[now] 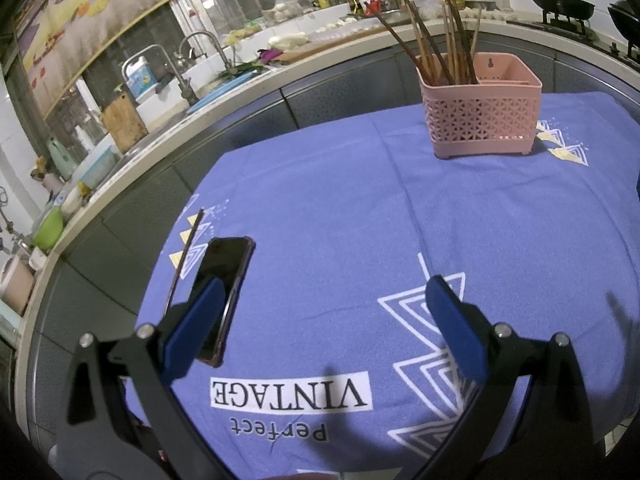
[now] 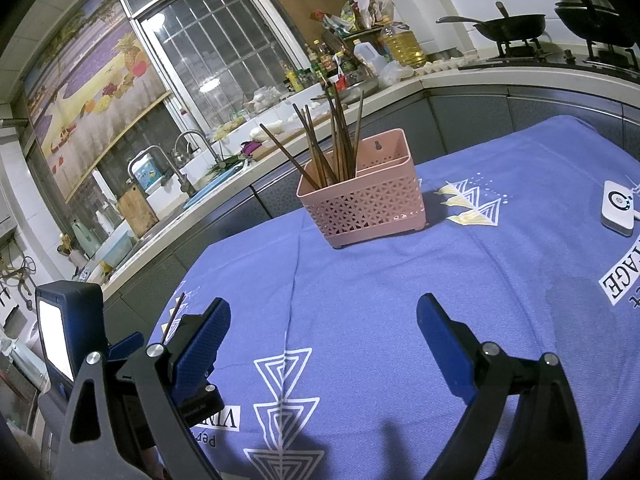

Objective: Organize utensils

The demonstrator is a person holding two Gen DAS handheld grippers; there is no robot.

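The left gripper [image 1: 324, 320] hung low over the worktop [image 1: 340, 220], its blue pads spread wide with nothing between them, above the printed white triangles and the "VINTAGE" lettering of the blue cloth. The right gripper [image 2: 322, 344] was likewise spread wide and empty over the same cloth. In the right wrist view the left gripper's body [image 2: 120, 356] showed at the lower left edge, with a lit screen on its mount.

Just beyond the left gripper's left pad a dark phone [image 1: 224, 292] lay flat on the cloth, partly hidden by that pad. Immediately to the phone's left, near the edge of the worktop, a single dark chopstick [image 1: 186, 256] lay on the cloth, well apart from the others.

Farther back, a pink perforated holder [image 1: 482, 108] stood upright on the cloth, divided into two compartments. A bundle of brown chopsticks [image 1: 436, 44] stood leaning in its left compartment; what the right one held could not be seen. To the right of the holder, a small white device [image 2: 618, 208] rested on the cloth.

Behind the worktop ran a kitchen counter [image 1: 168, 132] with a faucet [image 2: 192, 148], bottles, and a wok [image 2: 512, 26] on the stove.
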